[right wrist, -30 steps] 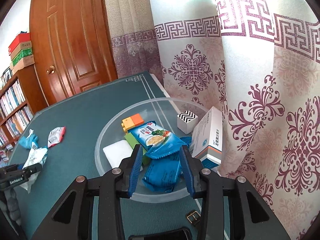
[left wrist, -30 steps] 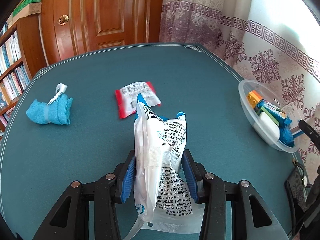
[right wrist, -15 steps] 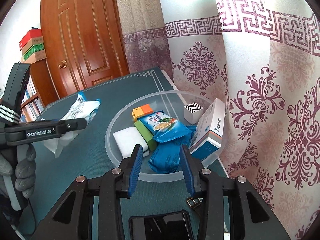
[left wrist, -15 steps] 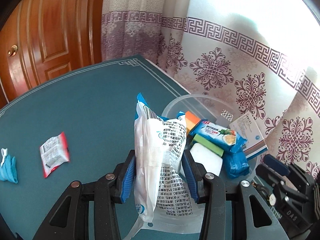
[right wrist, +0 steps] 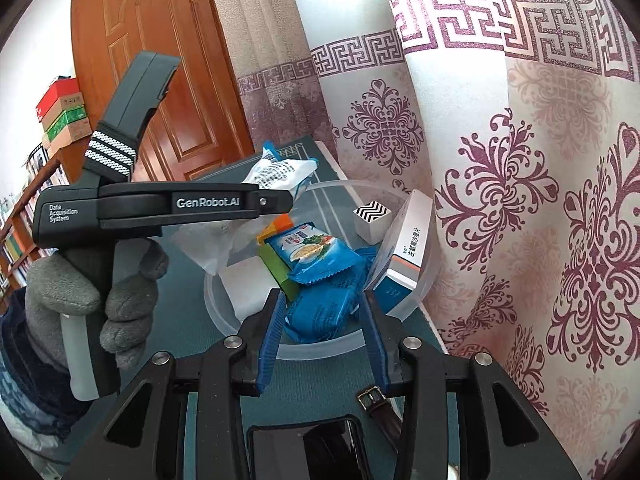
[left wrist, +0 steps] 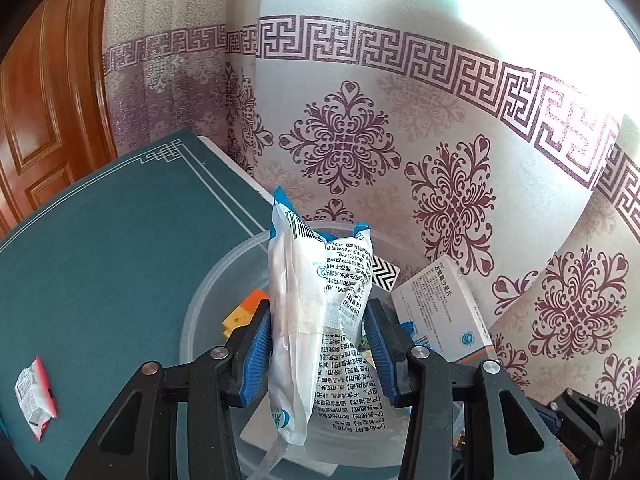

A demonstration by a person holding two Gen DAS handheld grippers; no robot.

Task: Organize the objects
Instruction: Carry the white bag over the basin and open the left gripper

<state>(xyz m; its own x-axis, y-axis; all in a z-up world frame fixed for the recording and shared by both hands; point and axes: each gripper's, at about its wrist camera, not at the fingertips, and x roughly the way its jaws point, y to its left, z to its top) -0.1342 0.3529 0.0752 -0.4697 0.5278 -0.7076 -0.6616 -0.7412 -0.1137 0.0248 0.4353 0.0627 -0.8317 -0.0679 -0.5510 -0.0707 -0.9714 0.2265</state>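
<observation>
My left gripper (left wrist: 318,312) holds a white printed packet with blue trim (left wrist: 308,264) upright over the clear plastic bowl (left wrist: 208,300). Its jaws are opening, and the blue pads still touch the packet's sides. In the right wrist view the left gripper (right wrist: 286,200) reaches in from the left, with the packet (right wrist: 280,172) above the bowl's far rim (right wrist: 320,350). My right gripper (right wrist: 322,316) stands open at the bowl's near rim, holding nothing. In the bowl lie blue snack packs (right wrist: 316,252), a white medicine box (right wrist: 404,252), a zigzag cube (right wrist: 372,216), an orange brick (right wrist: 282,222) and a white pad (right wrist: 248,284).
A red-and-white sachet (left wrist: 34,396) lies on the teal table (left wrist: 100,260) at the left. The patterned curtain (left wrist: 400,140) hangs right behind the bowl. A phone (right wrist: 304,452) and a watch strap (right wrist: 372,396) lie near the table's front edge. A gloved hand (right wrist: 72,300) grips the left tool.
My left gripper has swung right with the packet, from over the middle of the table to above the bowl. The right gripper has hardly moved.
</observation>
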